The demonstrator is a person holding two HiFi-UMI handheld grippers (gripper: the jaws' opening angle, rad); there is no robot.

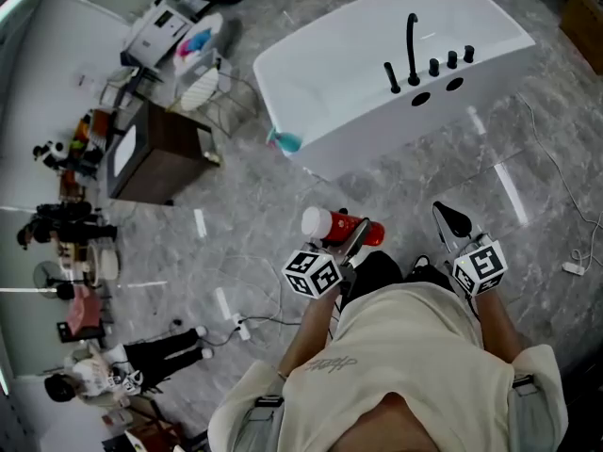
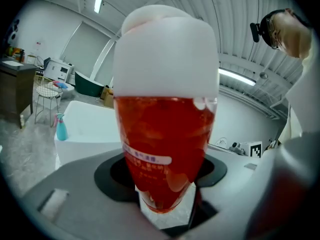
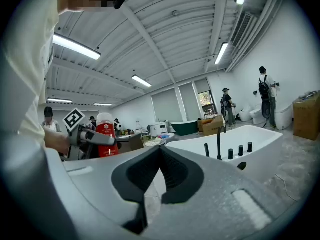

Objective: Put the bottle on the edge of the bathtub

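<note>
A red bottle [image 1: 341, 227] with a white cap lies level between the jaws of my left gripper [image 1: 356, 235], which is shut on it just in front of the person's body. In the left gripper view the bottle [image 2: 165, 134] fills the middle, cap away from the camera. The white bathtub [image 1: 377, 64] with a black faucet [image 1: 412, 50] stands further ahead on the grey floor. My right gripper [image 1: 450, 219] hangs to the right, shut and empty; its own view shows the jaws [image 3: 160, 151] touching, with the bottle [image 3: 106, 134] and the bathtub [image 3: 225, 144] beyond.
A teal spray bottle [image 1: 285, 141] sits at the tub's near left corner. A brown cabinet [image 1: 155, 153] and a white wire chair [image 1: 200, 83] stand to the left. Cables and a power strip [image 1: 240, 326] lie on the floor. People [image 1: 141, 361] stand at lower left.
</note>
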